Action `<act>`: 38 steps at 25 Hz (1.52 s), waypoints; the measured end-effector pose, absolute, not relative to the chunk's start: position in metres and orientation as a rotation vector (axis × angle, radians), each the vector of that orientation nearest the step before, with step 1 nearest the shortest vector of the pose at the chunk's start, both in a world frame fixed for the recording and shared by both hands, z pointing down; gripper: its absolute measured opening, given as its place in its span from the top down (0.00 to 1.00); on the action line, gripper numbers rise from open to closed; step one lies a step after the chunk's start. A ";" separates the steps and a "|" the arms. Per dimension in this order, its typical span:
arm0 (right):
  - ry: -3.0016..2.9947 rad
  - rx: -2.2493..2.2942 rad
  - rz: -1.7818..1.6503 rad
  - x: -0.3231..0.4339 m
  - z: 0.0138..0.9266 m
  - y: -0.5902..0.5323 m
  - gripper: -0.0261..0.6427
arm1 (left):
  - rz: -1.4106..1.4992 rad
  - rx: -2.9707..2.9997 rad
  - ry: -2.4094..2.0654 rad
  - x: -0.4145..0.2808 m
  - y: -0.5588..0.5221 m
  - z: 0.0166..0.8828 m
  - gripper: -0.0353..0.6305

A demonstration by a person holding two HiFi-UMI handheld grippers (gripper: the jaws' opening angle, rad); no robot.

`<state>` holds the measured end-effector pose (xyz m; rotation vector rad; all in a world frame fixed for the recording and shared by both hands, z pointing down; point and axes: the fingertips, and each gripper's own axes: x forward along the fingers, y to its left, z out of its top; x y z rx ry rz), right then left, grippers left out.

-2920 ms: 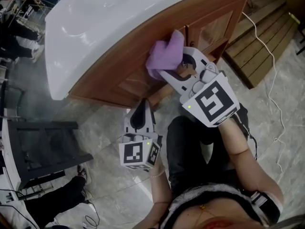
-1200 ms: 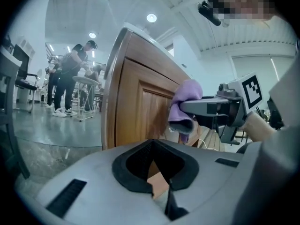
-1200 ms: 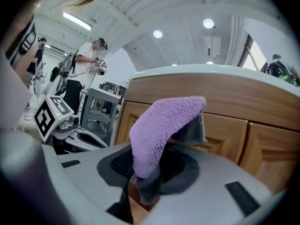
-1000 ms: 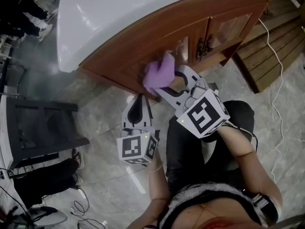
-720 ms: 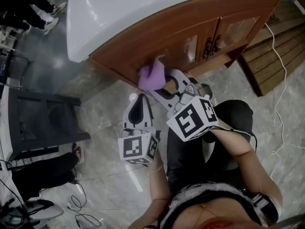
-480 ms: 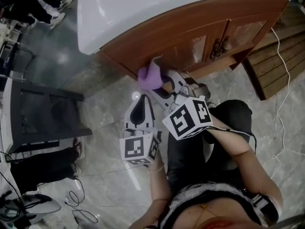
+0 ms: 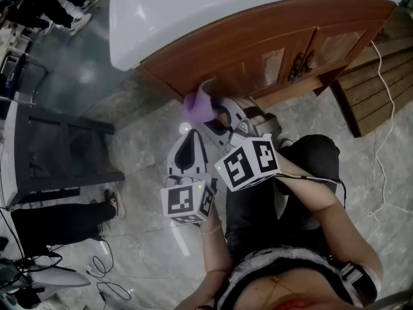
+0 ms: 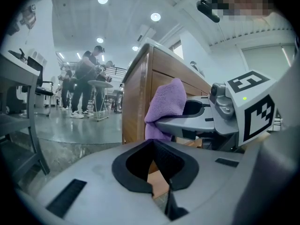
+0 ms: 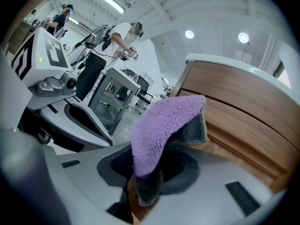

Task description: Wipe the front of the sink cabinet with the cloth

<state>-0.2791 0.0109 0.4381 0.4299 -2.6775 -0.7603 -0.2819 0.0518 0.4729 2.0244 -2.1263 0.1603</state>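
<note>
The purple cloth (image 7: 197,106) is pinched in my right gripper (image 7: 205,113) and pressed to the bottom left corner of the brown wooden sink cabinet (image 7: 258,50). In the right gripper view the cloth (image 9: 164,128) folds over the jaws, purple outside and grey inside, against the cabinet front (image 9: 243,121). My left gripper (image 7: 188,148) hangs lower, just below and left of the right one, its jaws shut on nothing. From the left gripper view the cloth (image 8: 164,108) and the right gripper (image 8: 220,118) show beside the cabinet's corner (image 8: 138,102).
A white countertop (image 7: 213,5) overhangs the cabinet. A dark metal frame (image 7: 58,154) stands at the left on the grey marble floor (image 7: 381,192). Wooden steps (image 7: 381,76) and a white cable (image 7: 379,95) lie at the right. My knee (image 7: 303,166) is below the grippers.
My right gripper has carried the cloth leftward and down along the cabinet front, from near the door handles to the bottom left corner. The left gripper has stayed about where it was.
</note>
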 end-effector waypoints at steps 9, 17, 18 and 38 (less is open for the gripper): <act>-2.682 0.431 -0.765 -0.277 0.437 0.011 0.72 | 0.151 2.048 -2.096 -0.275 0.044 0.473 0.95; -2.684 0.448 -0.736 -0.268 0.439 0.003 0.72 | 0.140 2.061 -2.075 -0.273 0.039 0.477 0.95; -2.684 0.451 -0.733 -0.267 0.439 0.003 0.72 | 0.139 2.063 -2.071 -0.273 0.038 0.477 0.95; -2.643 0.562 -0.682 -0.229 0.445 -0.034 0.72 | 0.148 2.135 -1.983 -0.245 0.014 0.484 0.95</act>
